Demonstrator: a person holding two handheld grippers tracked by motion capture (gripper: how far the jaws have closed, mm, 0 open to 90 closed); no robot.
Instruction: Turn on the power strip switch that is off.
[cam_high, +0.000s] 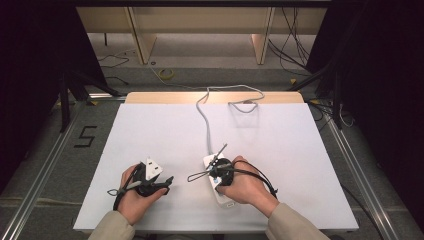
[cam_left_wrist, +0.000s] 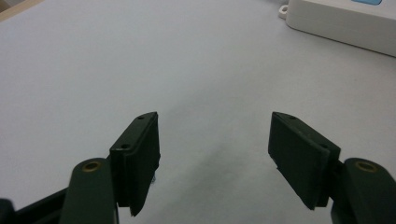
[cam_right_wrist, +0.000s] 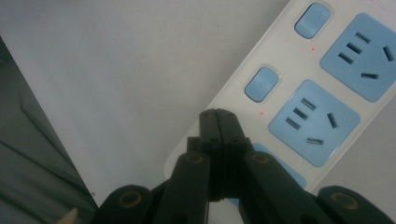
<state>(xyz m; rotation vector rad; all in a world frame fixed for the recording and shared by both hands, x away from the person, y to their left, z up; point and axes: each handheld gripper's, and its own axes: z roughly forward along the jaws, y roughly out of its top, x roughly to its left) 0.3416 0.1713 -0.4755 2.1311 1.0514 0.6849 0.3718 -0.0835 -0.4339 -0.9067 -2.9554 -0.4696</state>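
A white power strip (cam_high: 208, 161) lies on the white table (cam_high: 280, 150), and its pale cable (cam_high: 205, 120) runs off over the far edge. In the right gripper view the power strip (cam_right_wrist: 299, 60) shows blue sockets (cam_right_wrist: 314, 122) and blue switches (cam_right_wrist: 261, 84), each with a small red dot beside it. My right gripper (cam_right_wrist: 217, 114) is shut with nothing in it, and its tips hover at the strip's edge just below the nearer switch. In the high view the right gripper (cam_high: 216, 174) sits over the strip. My left gripper (cam_left_wrist: 215, 144) is open above bare table, left of the strip (cam_left_wrist: 345, 23). The high view shows the left gripper (cam_high: 168, 184) too.
The table's near edge runs just under the person's sleeves. A black "5" (cam_high: 85, 136) marks the floor at the left. Loose cables (cam_high: 295, 55) and wooden legs (cam_high: 142, 40) stand beyond the far edge. Dark curtains close off both sides.
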